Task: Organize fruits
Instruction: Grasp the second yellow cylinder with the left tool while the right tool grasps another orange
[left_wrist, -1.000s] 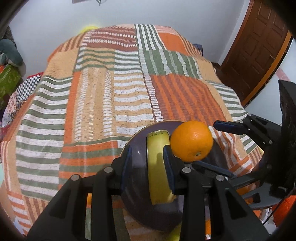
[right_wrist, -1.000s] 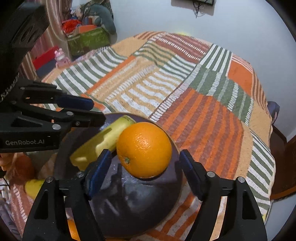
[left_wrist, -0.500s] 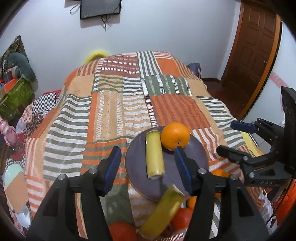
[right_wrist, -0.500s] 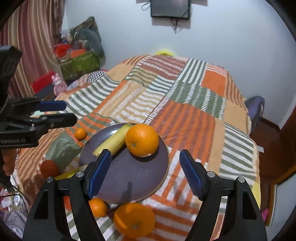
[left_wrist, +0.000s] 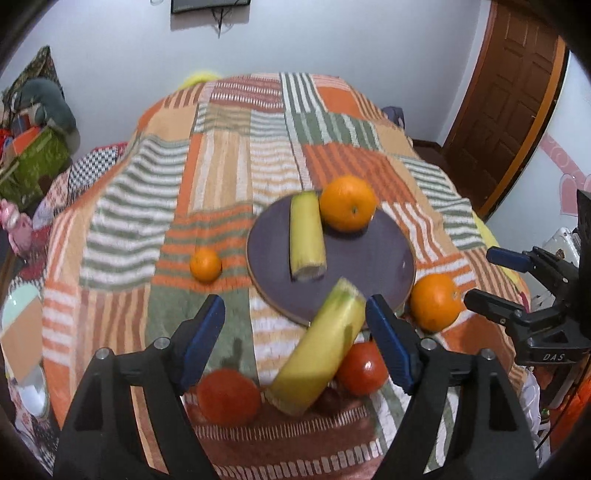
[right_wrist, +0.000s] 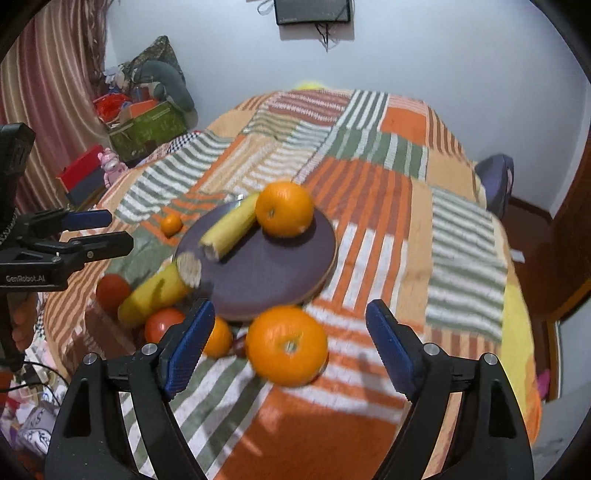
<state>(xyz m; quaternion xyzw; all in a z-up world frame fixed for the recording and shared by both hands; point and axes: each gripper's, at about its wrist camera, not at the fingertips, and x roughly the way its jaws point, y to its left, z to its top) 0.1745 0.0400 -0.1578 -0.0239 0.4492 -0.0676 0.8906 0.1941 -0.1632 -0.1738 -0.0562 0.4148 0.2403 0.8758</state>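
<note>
Purple plate: banana piece, orange | both hand-held grippers wide open, empty

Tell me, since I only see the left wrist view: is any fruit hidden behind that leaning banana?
Observer: Yes. The right view shows a small orange at the plate's near rim, between a tomato and the big orange.
Operator: What's further left of the bed?
Observer: A striped curtain hangs there, beyond the green box.
</note>
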